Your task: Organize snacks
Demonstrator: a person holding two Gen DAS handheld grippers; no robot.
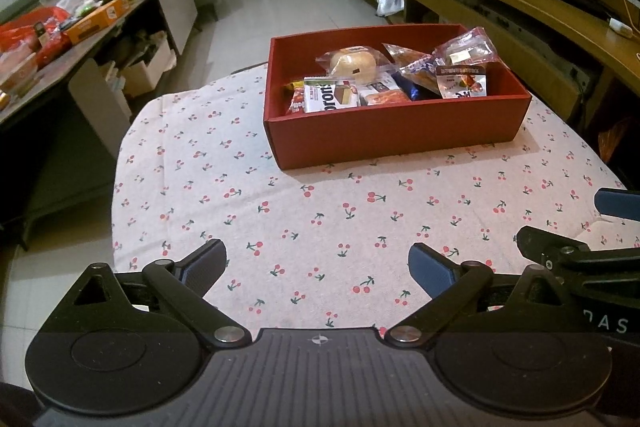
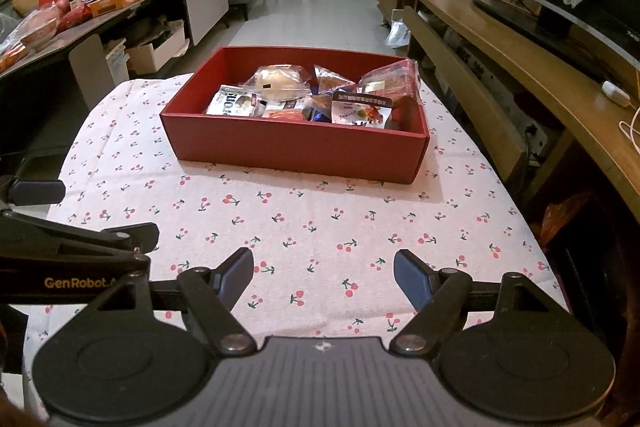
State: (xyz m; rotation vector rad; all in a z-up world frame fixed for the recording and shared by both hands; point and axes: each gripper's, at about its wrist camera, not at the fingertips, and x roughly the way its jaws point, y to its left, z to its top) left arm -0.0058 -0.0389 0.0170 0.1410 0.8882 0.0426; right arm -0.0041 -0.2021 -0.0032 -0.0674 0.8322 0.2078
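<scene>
On far half of cloth-covered tabletop (image 1: 320, 227) — red box (image 1: 400, 131) already filled with wrapped snacks (image 1: 352, 61). Left claw (image 1: 316, 267) and right claw (image 2: 324, 275) both spread apart, empty — probably almost finished.

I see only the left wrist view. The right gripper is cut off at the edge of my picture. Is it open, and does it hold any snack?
Observer: The right gripper is open. Nothing is between its fingers; only the cherry tablecloth shows there.
Operator: Thank you. The gripper hides the near right part of the cloth from me. Does a snack lie there?
Observer: I see no snack there. In the right wrist view, that part shows only the cherry print out to its right edge, beside the wooden cabinet. All the snacks I can see on this table are inside the red box.
</scene>
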